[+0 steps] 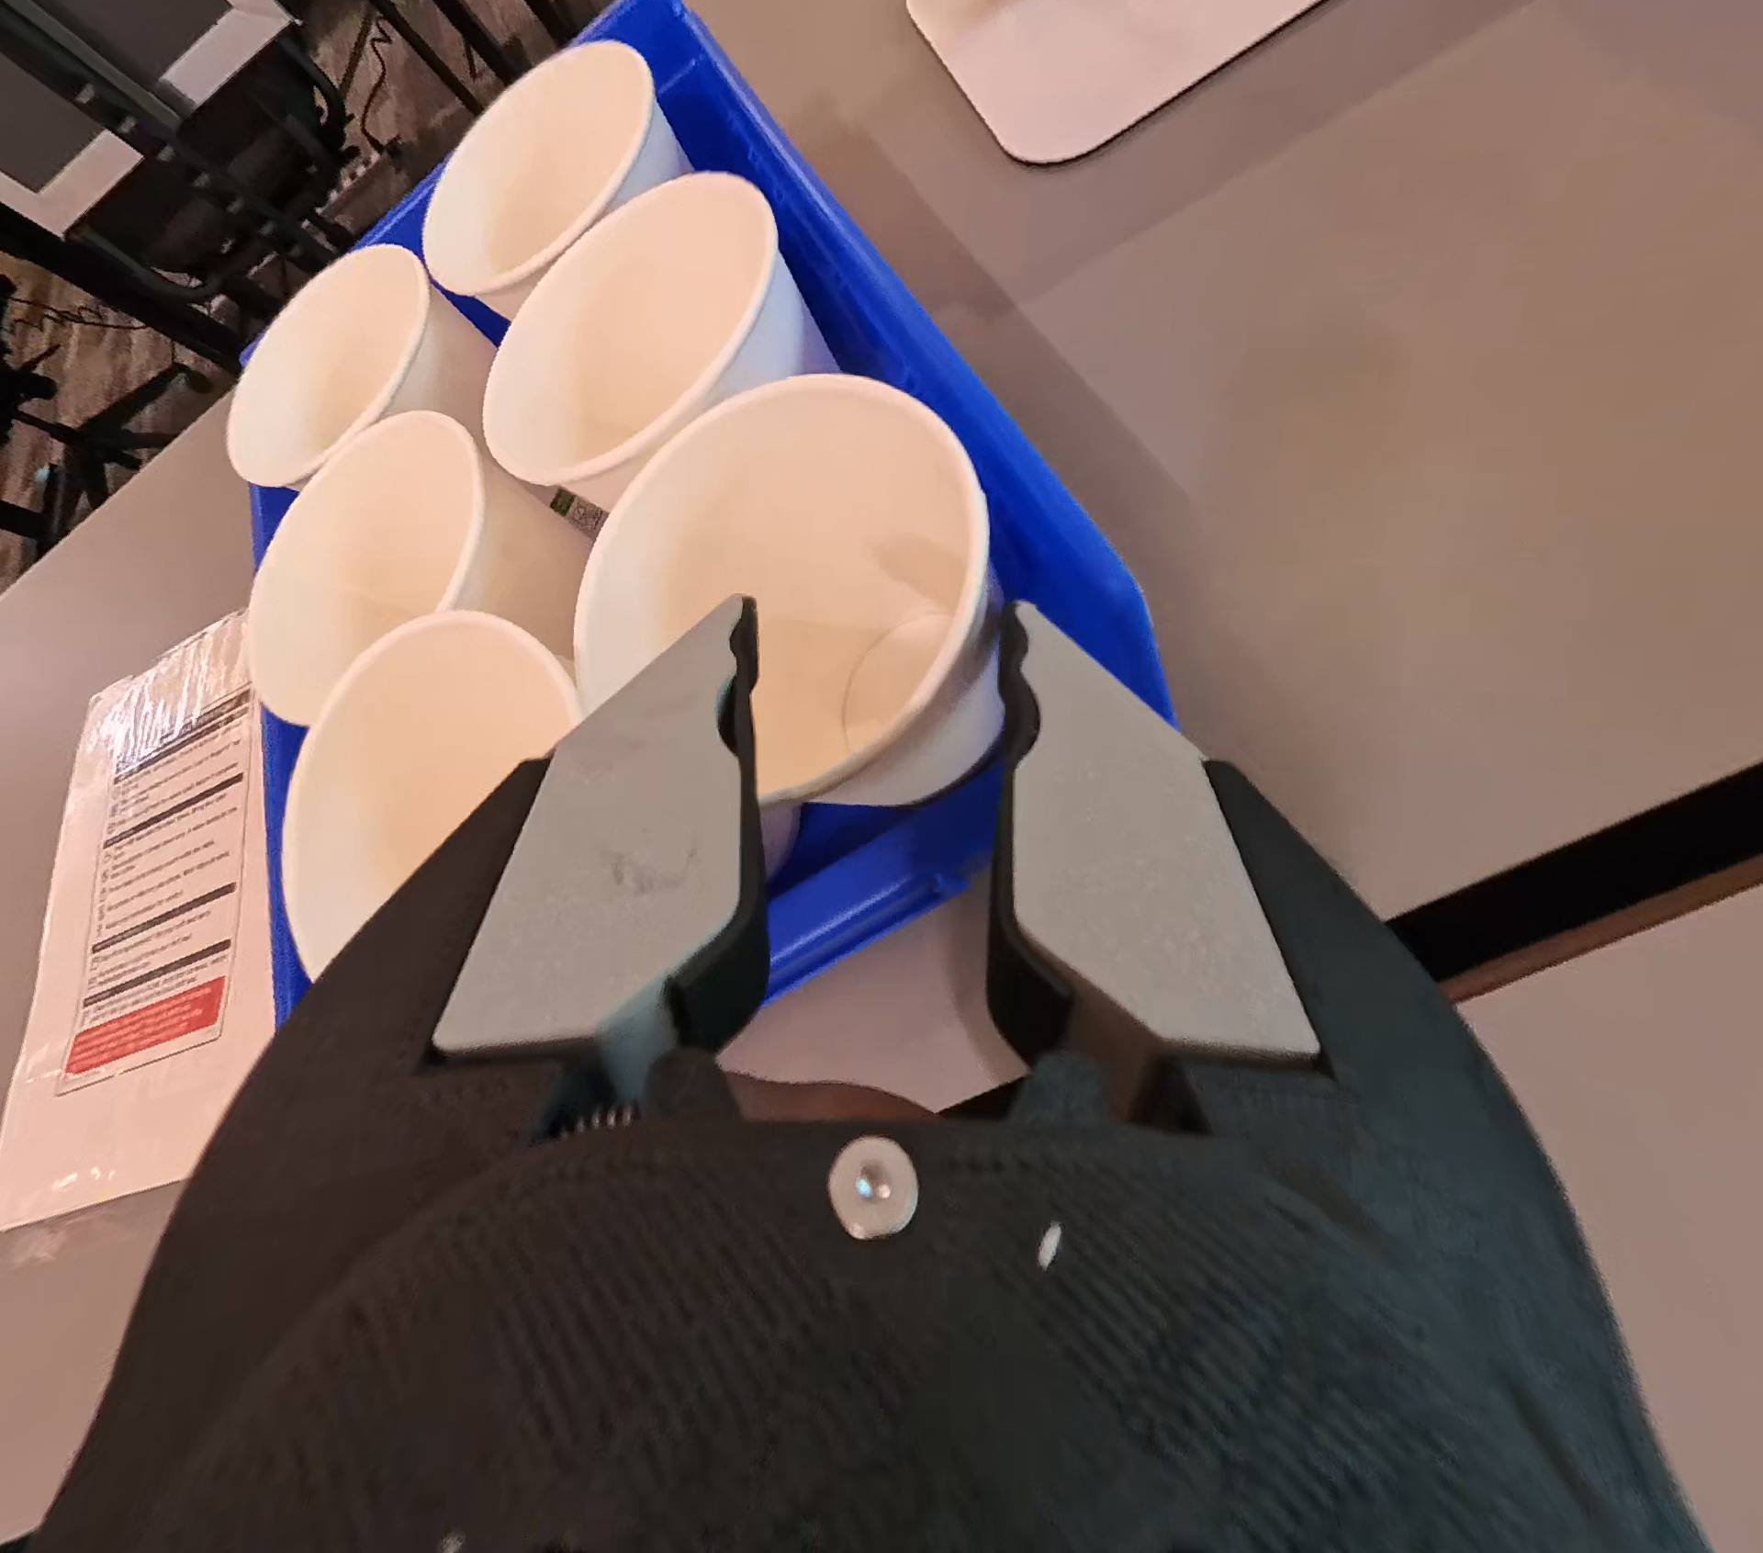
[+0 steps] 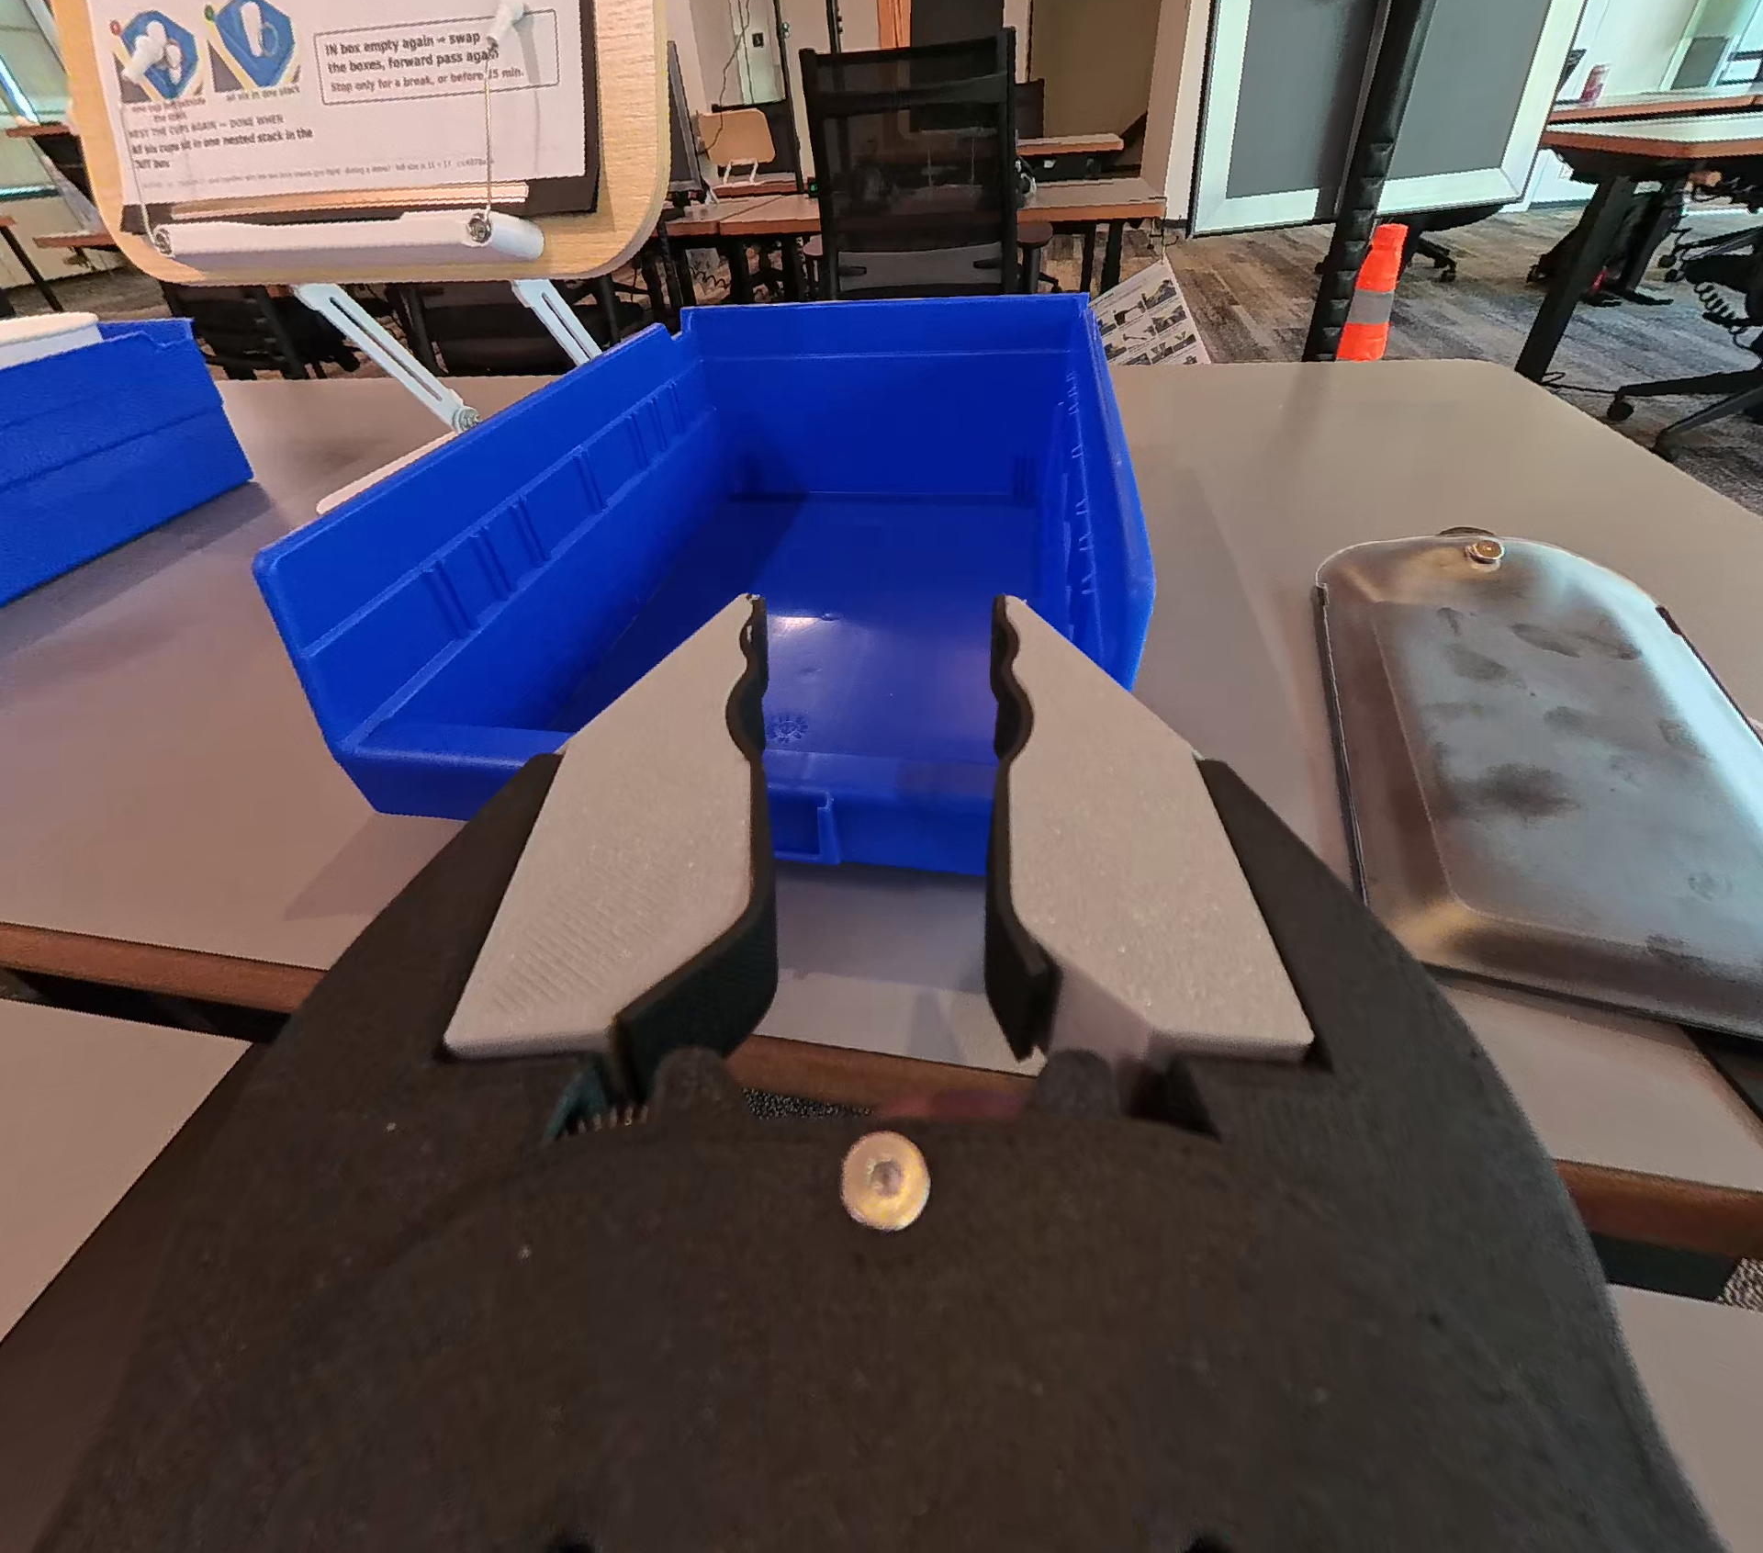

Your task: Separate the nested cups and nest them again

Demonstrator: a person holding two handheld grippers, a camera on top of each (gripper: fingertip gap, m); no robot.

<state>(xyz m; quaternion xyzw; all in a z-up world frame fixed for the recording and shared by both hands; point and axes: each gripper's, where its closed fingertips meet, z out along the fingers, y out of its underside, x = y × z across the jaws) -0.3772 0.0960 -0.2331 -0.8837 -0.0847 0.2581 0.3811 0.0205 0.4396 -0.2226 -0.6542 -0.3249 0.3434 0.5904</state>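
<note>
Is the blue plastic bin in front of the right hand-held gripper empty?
Empty: the blue plastic bin shows only its bare blue floor, no cups inside.

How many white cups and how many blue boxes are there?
White paper cups: 6, all in one bin
Blue bins: 2, the cups' bin and an empty bin
Total: 8

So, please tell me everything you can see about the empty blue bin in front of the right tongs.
The blue bin looks like moulded glossy plastic, with ribbed side walls and a low front lip. It stands upright on the grey table, open side up, nothing inside. The right tongs hang open before its front, not touching it. A dark metal plate lies apart on its right.
</note>
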